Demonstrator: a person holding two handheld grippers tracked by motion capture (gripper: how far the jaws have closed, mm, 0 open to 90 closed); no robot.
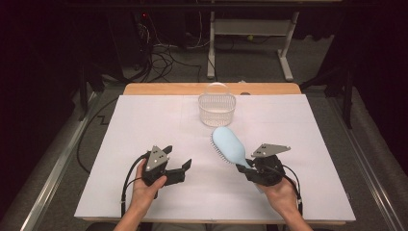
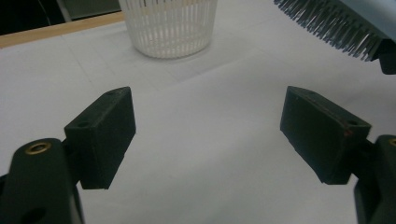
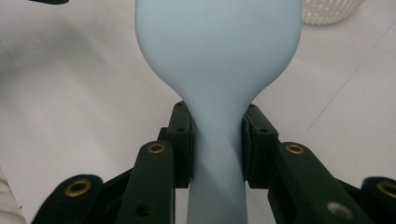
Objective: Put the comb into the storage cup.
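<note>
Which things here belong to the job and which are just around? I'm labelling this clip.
In the job:
- light blue hairbrush, handle clamped in the right gripper
- white slatted basket
- left gripper, jaws open with nothing between them

Just around:
- white table cover
- desk frame and cables behind the table

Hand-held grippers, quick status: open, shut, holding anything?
Left hand-held gripper: open, nothing between its jaws.
Right hand-held gripper: shut on the handle of the light blue hairbrush, brush head lifted toward the white basket.
</note>
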